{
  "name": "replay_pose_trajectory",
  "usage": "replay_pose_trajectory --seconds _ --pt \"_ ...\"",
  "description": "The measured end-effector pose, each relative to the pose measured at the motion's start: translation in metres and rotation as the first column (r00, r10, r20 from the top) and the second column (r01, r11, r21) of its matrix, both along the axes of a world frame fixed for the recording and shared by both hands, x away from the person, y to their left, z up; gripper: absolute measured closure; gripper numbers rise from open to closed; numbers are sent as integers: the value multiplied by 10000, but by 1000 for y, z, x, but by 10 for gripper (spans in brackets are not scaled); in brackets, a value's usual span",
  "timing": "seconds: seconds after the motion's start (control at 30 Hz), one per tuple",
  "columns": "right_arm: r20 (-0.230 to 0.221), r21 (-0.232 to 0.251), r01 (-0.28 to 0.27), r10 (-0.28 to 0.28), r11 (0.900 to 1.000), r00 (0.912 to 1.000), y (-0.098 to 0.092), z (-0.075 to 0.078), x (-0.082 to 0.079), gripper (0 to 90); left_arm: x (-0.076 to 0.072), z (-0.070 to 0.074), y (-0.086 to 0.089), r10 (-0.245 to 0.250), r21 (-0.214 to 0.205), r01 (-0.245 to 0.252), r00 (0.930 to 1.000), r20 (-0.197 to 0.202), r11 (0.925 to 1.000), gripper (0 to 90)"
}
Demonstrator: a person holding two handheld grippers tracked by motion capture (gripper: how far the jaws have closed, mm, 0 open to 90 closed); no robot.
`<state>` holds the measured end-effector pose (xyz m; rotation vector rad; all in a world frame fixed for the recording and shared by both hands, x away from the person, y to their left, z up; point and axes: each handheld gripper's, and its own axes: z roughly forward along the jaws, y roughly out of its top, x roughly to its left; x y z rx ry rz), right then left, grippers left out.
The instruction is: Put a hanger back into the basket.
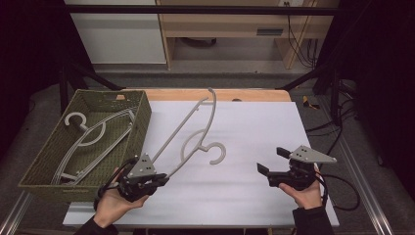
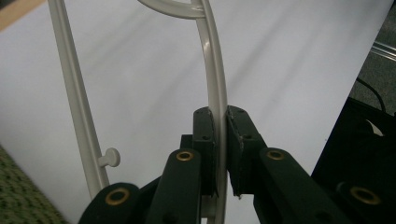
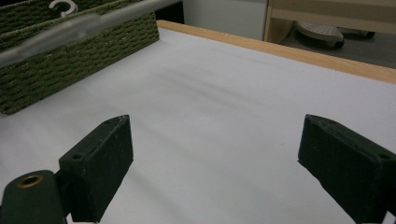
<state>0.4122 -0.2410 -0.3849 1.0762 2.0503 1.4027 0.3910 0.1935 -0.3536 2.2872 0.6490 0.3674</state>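
Note:
A pale grey plastic hanger [image 1: 195,125] is tilted up off the white table sheet [image 1: 235,196], with its hook [image 1: 218,154] low near the middle. My left gripper [image 1: 162,178] at the front left is shut on the end of one hanger arm. In the left gripper view the jaws [image 2: 220,119] pinch the curved hanger bar [image 2: 212,60], and the straight bar [image 2: 74,93] with a small peg runs alongside. My right gripper [image 1: 272,160], held at the front right, is open with nothing between its jaws [image 3: 215,140].
A green woven basket [image 1: 41,161] stands at the left edge with other grey hangers [image 1: 93,137] lying in it; its wall [image 3: 70,60] is seen in the right gripper view. The table's wooden rim [image 1: 254,94] runs along the back. Cables trail at the right.

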Motion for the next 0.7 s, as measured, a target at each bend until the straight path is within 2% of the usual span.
replay_pose_trajectory --seconds 0.1,0.27,0.47,0.7 --pt "15 -12 -14 14 10000 10000 -1 0 0 99 -1 11 7 -64 -278 67 9999 132 9996 826" --pt "26 60 39 -39 10000 10000 -2 1 0 97 -1 28 16 -84 -193 94 9986 518 9998 826" --pt "90 80 40 -40 10000 10000 -3 2 -1 94 1 51 30 -254 -240 270 9975 665 9993 825" --pt "204 129 87 -90 9999 9998 -4 3 -2 72 10 64 49 107 -195 -93 9973 730 9998 826"
